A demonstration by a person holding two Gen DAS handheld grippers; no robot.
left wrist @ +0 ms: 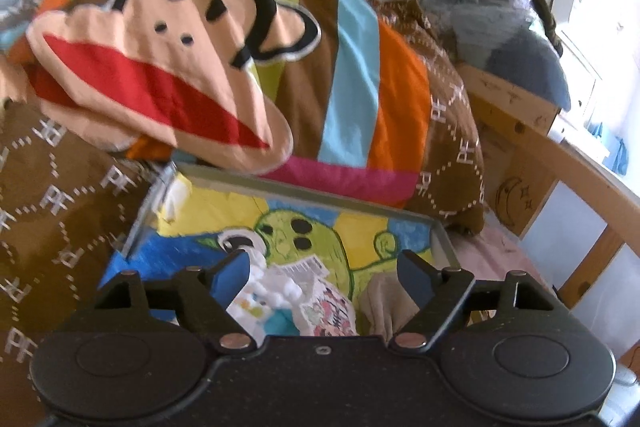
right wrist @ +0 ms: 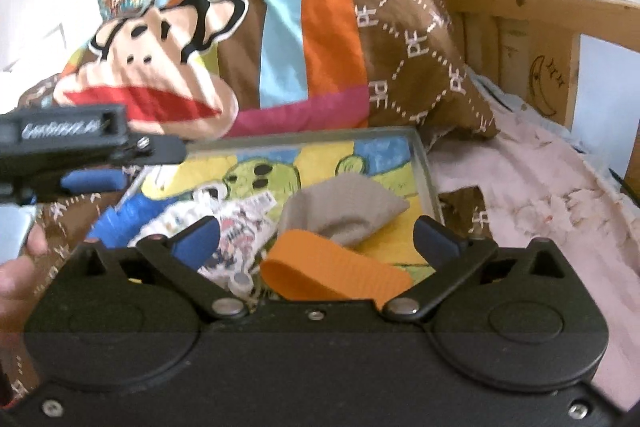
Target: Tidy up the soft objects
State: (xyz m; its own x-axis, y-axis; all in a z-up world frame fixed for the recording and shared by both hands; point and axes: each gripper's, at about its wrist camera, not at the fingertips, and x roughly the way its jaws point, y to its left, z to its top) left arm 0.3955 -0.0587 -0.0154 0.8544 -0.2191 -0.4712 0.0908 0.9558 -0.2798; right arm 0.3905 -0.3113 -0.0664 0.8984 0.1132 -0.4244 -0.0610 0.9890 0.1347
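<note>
A shallow grey tray (right wrist: 424, 163) lies on a bed, and its floor shows a painted green cartoon figure on yellow and blue. The soft things are inside it. A beige pouch (right wrist: 344, 211) lies near the middle-right of the tray. An orange band (right wrist: 332, 275) lies just in front of the pouch, at the near edge, and it seems to touch the pouch. On the left of them is a white printed cloth with a paper label (right wrist: 240, 223).

The right gripper (right wrist: 320, 239) is above the near edge of the tray with its jaws wide apart. The band and the pouch are seen between the jaws, but the pads do not touch them. The left gripper (left wrist: 320, 275) is also wide and holds nothing. In its view the printed cloth (left wrist: 316, 307) lies below, close to the left blue pad (left wrist: 228, 279), and the pouch (left wrist: 384, 307) is near the right one. In the right wrist view the left gripper (right wrist: 92, 163) comes in from the left side, over the left rim of the tray, and part of a hand (right wrist: 24, 267) is under it.

Behind the tray there is a monkey-face cushion (left wrist: 160, 67) on a striped blanket (left wrist: 360, 67). A pink sheet (right wrist: 540, 195) covers the bed on the right, beside a wooden frame (right wrist: 520, 27).
</note>
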